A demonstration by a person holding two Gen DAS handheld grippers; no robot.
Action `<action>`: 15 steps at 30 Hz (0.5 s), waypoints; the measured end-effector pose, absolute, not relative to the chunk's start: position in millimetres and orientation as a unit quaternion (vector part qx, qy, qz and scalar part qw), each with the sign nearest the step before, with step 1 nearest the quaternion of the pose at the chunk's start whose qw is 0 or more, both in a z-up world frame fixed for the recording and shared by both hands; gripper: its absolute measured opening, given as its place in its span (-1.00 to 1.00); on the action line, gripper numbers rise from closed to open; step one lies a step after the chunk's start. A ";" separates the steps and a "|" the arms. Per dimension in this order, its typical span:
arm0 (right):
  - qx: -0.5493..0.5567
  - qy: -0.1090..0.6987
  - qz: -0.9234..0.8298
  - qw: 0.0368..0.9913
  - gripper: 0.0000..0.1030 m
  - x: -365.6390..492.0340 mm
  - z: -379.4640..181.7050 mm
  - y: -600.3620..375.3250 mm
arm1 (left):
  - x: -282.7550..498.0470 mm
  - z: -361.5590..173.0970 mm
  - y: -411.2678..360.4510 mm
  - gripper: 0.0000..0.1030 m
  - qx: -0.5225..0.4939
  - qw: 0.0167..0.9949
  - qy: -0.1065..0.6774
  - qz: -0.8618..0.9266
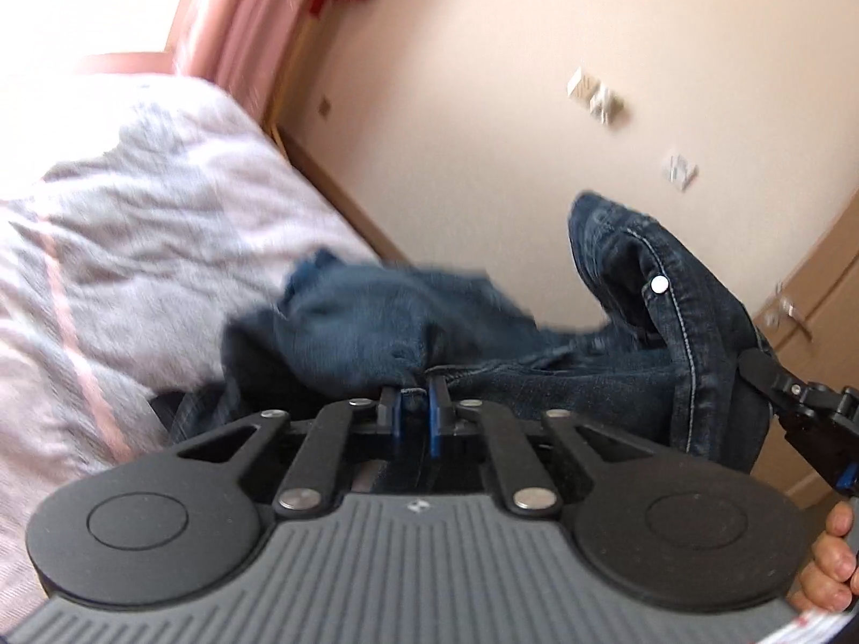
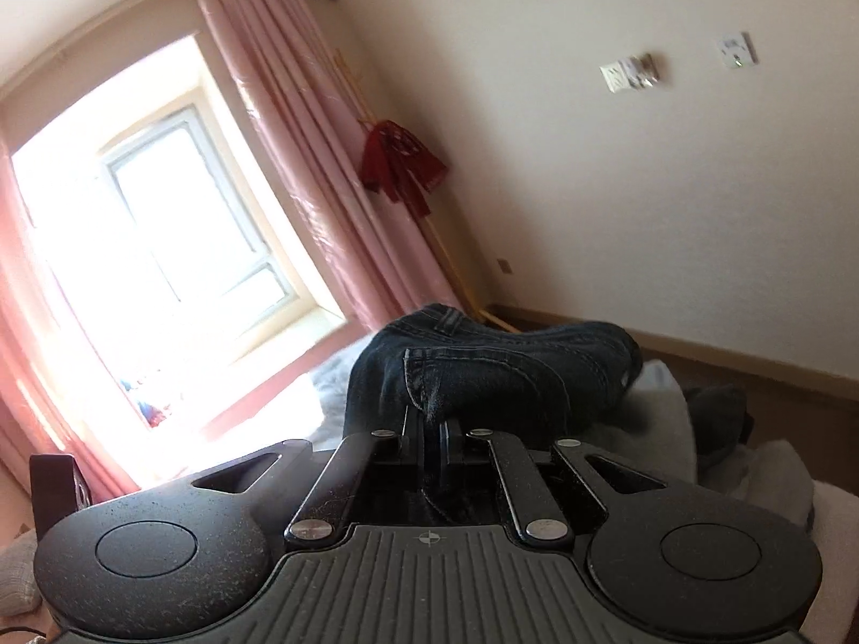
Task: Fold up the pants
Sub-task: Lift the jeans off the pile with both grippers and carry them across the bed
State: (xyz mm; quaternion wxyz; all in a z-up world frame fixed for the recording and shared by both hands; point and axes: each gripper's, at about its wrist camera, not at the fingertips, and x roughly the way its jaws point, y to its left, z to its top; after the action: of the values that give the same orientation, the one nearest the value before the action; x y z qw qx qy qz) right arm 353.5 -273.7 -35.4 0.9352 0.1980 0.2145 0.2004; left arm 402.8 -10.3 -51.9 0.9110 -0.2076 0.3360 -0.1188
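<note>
The jeans are being lifted off the bed; denim is pinched tight in the left hand-held gripper and the right hand-held gripper; next they probably need spreading flat, legs lined up.

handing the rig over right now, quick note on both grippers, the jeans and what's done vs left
Left gripper: jaws shut on an edge of the jeans, bunched just ahead of it.
Right gripper: jaws shut on another part of the jeans, which drape over its tip; in the left view it shows at the right edge, holding its end up.
Jeans: held between both grippers above the bed, crumpled, white button showing.
Done: both grips taken.
Left: probably spread them flat on the bed, then fold; no fold is visible yet.
</note>
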 end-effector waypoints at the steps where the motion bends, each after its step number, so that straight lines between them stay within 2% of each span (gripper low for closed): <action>1: 0.196 0.197 0.220 0.935 -0.98 347.3 -24.7 -266.6 | 392.3 -37.3 2.4 -0.88 -0.215 0.918 0.316 -0.110; 8: 0.157 0.088 0.390 0.903 -0.98 281.9 46.0 -176.8 | 284.6 57.5 106.2 -0.88 -0.221 0.955 0.198 -0.022; 15: 0.162 0.022 0.513 0.842 -0.98 191.5 97.6 -69.1 | 130.1 155.9 213.1 -0.89 -0.180 0.974 0.115 0.077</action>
State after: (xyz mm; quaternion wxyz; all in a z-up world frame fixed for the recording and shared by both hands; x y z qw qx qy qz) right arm 191.5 -69.1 97.6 0.8424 0.1618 0.0224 0.5135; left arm 130.1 213.1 155.9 0.9739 -0.1797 0.1148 0.0775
